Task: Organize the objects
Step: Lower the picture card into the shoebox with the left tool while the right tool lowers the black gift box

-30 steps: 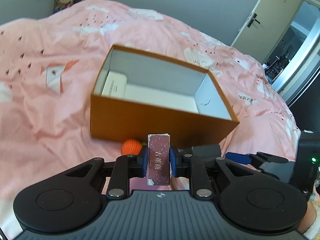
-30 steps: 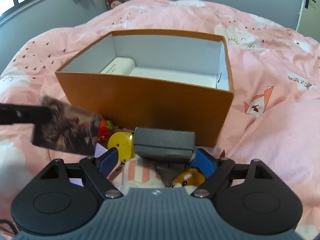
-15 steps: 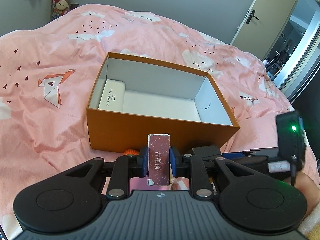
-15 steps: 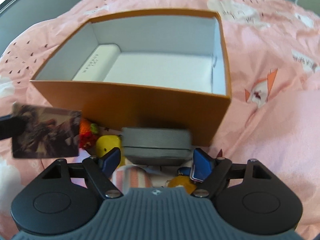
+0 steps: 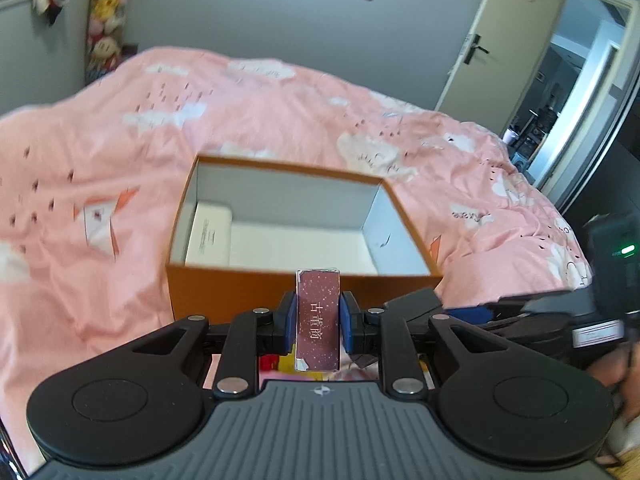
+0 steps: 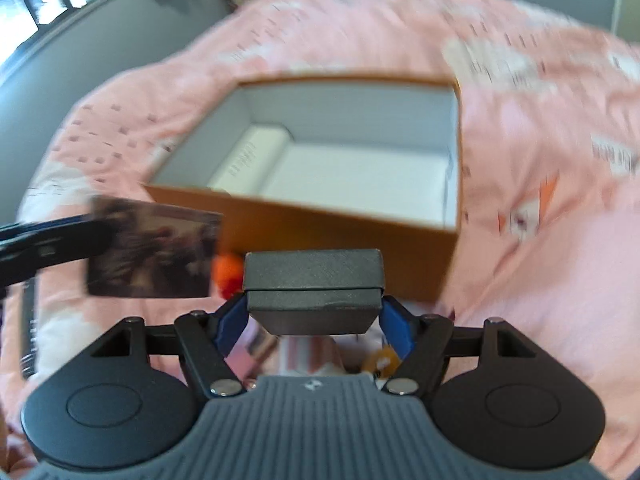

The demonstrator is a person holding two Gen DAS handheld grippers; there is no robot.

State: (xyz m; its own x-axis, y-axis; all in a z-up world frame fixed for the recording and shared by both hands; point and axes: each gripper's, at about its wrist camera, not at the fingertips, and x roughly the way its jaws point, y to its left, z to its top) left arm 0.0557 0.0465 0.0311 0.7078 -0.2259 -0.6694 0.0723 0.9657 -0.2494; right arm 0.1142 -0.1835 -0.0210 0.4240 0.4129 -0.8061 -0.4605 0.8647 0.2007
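An open orange box [image 5: 224, 292] with a white inside lies on the pink bed; a white case [image 5: 208, 236] rests along its left wall. My left gripper [image 5: 318, 304] is shut on a slim dark red book [image 5: 318, 336], held edge-up in front of the box's near wall. In the right wrist view the same book [image 6: 154, 252] shows its cover at the left. My right gripper [image 6: 312, 316] has its jaws closing on a dark grey box [image 6: 312, 276]. Both blue pads press its sides, and it hangs just before the orange box [image 6: 340, 232], whose white case [image 6: 250, 160] also shows.
Small toys lie on the duvet under the grippers, among them an orange ball [image 6: 228, 268] and a yellow piece [image 5: 288, 362]. A cream door [image 5: 500, 40] stands ajar at the back right. Plush toys [image 5: 104, 28] hang in the far left corner.
Both grippers have risen with their loads, so the orange box sits lower and farther in both views. The right jaws have drawn in onto the grey box.
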